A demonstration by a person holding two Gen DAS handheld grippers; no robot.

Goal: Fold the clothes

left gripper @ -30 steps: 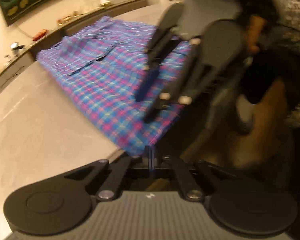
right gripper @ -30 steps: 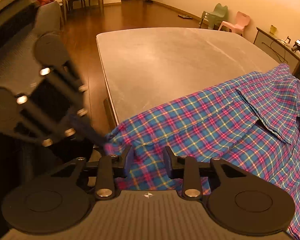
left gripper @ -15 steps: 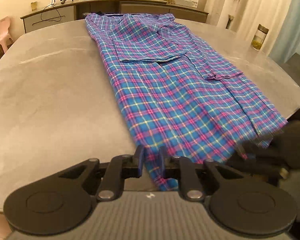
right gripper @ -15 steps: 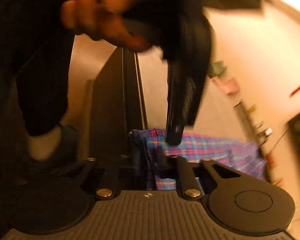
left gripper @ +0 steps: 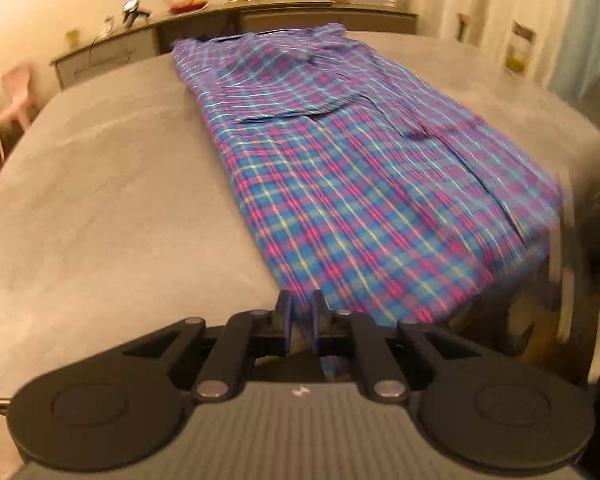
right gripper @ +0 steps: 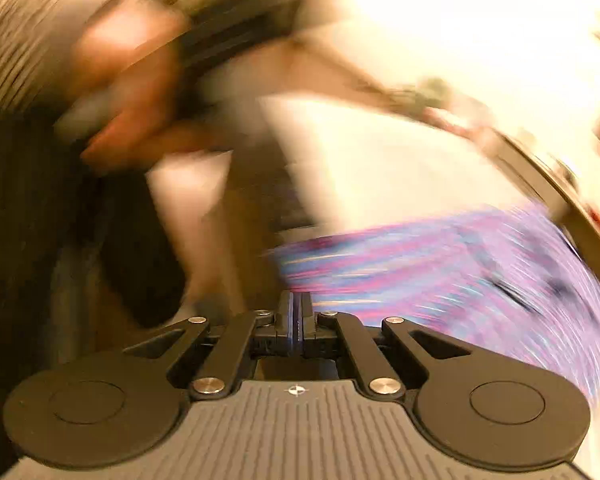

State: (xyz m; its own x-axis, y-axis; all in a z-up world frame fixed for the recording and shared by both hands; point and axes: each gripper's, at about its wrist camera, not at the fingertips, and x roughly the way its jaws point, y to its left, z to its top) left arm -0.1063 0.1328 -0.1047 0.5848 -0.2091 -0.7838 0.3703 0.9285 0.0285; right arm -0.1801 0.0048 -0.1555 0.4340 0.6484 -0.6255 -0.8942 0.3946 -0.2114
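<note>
Lying flat: plaid woven shirt [left gripper: 364, 184] on matte grey table [left gripper: 100, 208].

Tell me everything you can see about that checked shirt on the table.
The shirt is thin woven cloth in a blue, pink and yellow plaid. It lies lengthwise on the grey table, its sides folded inward, collar at the far end, near hem reaching the table edge. The left gripper pinches the near hem corner. The right gripper is shut, seemingly on the other near corner, though that view is badly blurred.
</note>
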